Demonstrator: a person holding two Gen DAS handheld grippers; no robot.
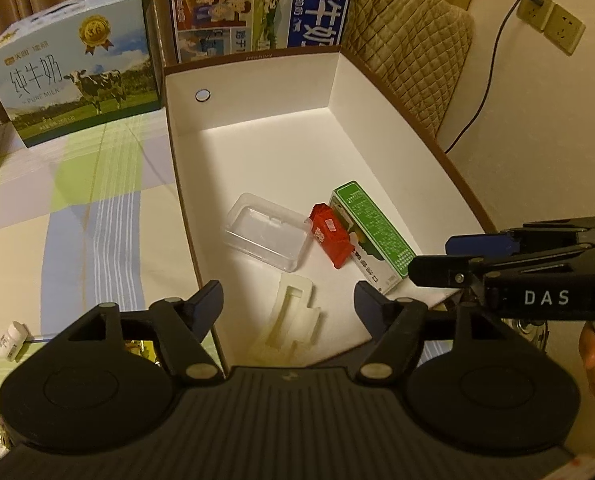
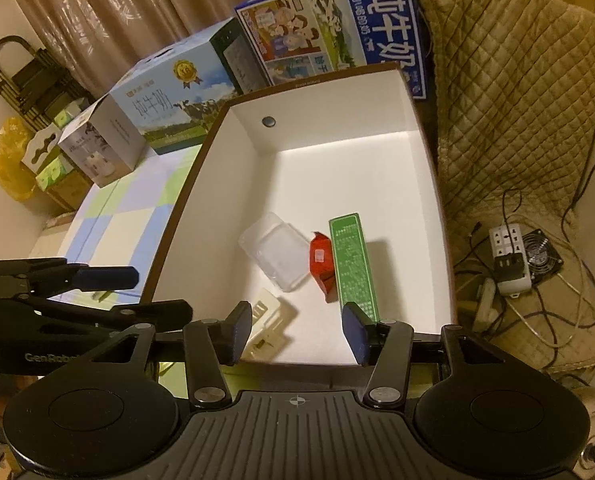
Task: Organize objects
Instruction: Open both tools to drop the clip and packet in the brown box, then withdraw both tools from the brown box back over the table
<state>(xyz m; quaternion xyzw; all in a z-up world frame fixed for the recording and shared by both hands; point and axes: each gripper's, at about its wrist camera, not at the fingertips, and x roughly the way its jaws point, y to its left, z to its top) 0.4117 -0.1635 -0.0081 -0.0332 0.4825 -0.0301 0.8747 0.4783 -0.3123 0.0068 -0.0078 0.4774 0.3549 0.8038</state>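
A large white box with a brown rim (image 1: pixel 253 92) (image 2: pixel 337 148) stands open on the table. In it lie a clear plastic tray (image 1: pixel 267 231) (image 2: pixel 275 252), a red packet (image 1: pixel 331 236) (image 2: pixel 321 262), a green carton (image 1: pixel 371 232) (image 2: pixel 353 264) and a cream moulded insert (image 1: pixel 293 320) (image 2: pixel 267 320). My left gripper (image 1: pixel 289 308) is open and empty above the box's near edge. My right gripper (image 2: pixel 297 332) is open and empty over the near edge too; it shows from the side in the left wrist view (image 1: pixel 449 256). A small white bottle (image 1: pixel 11 338) lies on the table at left.
Milk cartons (image 1: pixel 77 76) (image 2: pixel 337 24) stand behind the box. A checked cloth (image 1: pixel 77 200) covers the table. A quilted chair (image 2: pixel 517 80) is at right, with a power strip (image 2: pixel 507 258) and cables on it. A grey box (image 2: pixel 101 148) stands at far left.
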